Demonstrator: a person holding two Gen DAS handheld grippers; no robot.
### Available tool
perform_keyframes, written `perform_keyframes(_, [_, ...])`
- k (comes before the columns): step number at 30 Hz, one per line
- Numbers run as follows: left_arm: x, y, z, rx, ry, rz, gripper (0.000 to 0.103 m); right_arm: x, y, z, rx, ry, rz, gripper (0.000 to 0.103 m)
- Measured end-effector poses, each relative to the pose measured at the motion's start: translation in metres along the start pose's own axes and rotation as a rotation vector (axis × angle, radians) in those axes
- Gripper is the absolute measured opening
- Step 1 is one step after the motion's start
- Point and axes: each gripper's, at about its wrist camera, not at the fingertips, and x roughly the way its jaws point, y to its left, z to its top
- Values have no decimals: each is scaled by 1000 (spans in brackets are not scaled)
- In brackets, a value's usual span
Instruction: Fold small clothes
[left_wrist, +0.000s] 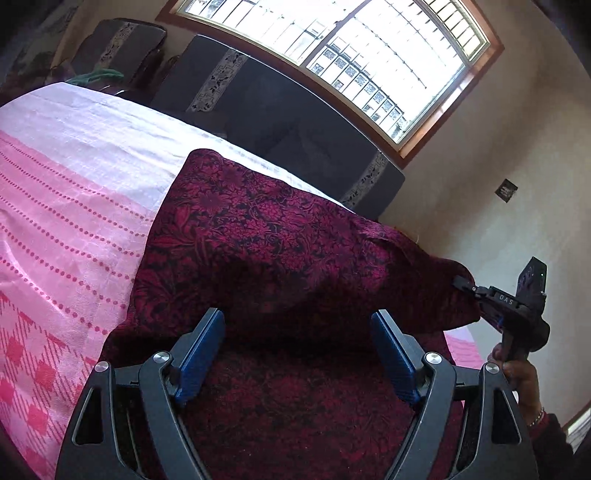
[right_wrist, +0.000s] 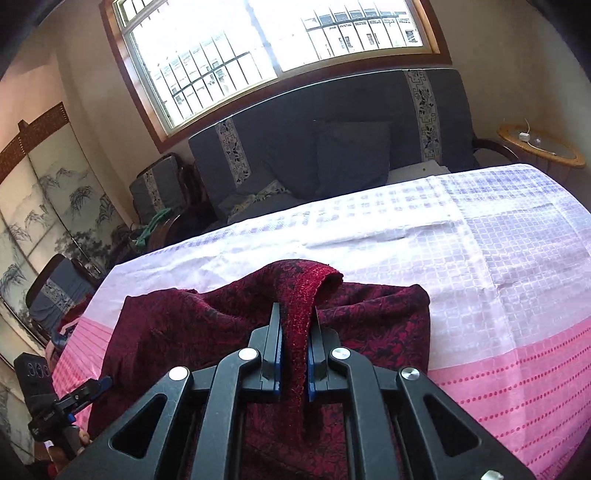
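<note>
1. The dark red floral cloth (left_wrist: 258, 236) is lying on the pink-and-white bedspread (left_wrist: 66, 206), bunched rather than flat, with its near part trailing towards the cameras.
2. The right gripper (right_wrist: 294, 332) is clamping a hemmed edge of the cloth; the jaws are pinched tight on the fabric, and a loop of it is arching up ahead of the fingertips. My read: it's holding that edge up so the piece can be carried over for a fold.
3. The left gripper (left_wrist: 297, 325) is hanging over the cloth with its jaws spread wide and nothing pressed between the blue pads (left_wrist: 201, 362); fabric is only passing underneath. Probably lining up for a second grab point on the near edge, so both ends are getting controlled.
4. The left wrist view is showing what the right can't: the right gripper from the side, biting a pulled-out corner at the cloth's far right, plus the person's hand (left_wrist: 517, 373) on its handle.
5. The right wrist view is showing the reverse: the pinch close-up, the cloth's full spread on the bed, and the left gripper low at the left border, beside the cloth's edge.
6. The sofa (right_wrist: 332, 147) and window (right_wrist: 258, 48) behind the bed are sitting well apart from the work.
</note>
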Motion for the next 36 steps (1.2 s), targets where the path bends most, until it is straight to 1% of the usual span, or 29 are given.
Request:
perform_keyframes(3, [6,-2,2,-13,12,-3,81,21,-22,-16,26,84,-41,8])
perform_keyframes(5, [7,-3,3,-13,11,-7,81,31,-37,-27,72,109,-36,8])
perform_keyframes(8, [8,-5,3,-10,17,0,81,31,-49,-34,124,91,-6,8])
perform_keyframes(11, [8,-5,4,-17,16,-4,81,23,-49,-31,122,58,3,8])
perform_keyframes(14, [8,-3,5,-18,19,-5,81,31,-47,-35,95,78,-26,9])
perform_keyframes(19, [9,1,6,-26,26,-6,82,38,-57,-38,144,80,-5,10])
perform_keyframes(20, [9,0,6,-25,26,-6,82,37,-58,-38,146,75,-6,10])
perform_keyframes(22, [9,0,6,-27,25,-8,82,27,-54,-38,133,20,-28,10])
perform_keyframes(23, [9,1,6,-28,26,-8,82,23,-50,-38,120,10,-45,10])
perform_keyframes(25, [9,1,6,-28,27,-9,82,25,-48,-37,115,14,-92,10])
perform_keyframes(26, [10,1,6,-28,28,-9,82,27,-49,-37,119,21,-102,10])
perform_keyframes(29, [10,2,5,-32,31,-9,82,39,-52,-37,124,85,-121,11])
perform_keyframes(34, [10,3,5,-36,35,-5,82,39,-56,-40,137,91,-108,14])
perform_keyframes(36, [10,3,5,-37,37,0,82,39,-55,-41,132,88,-103,18])
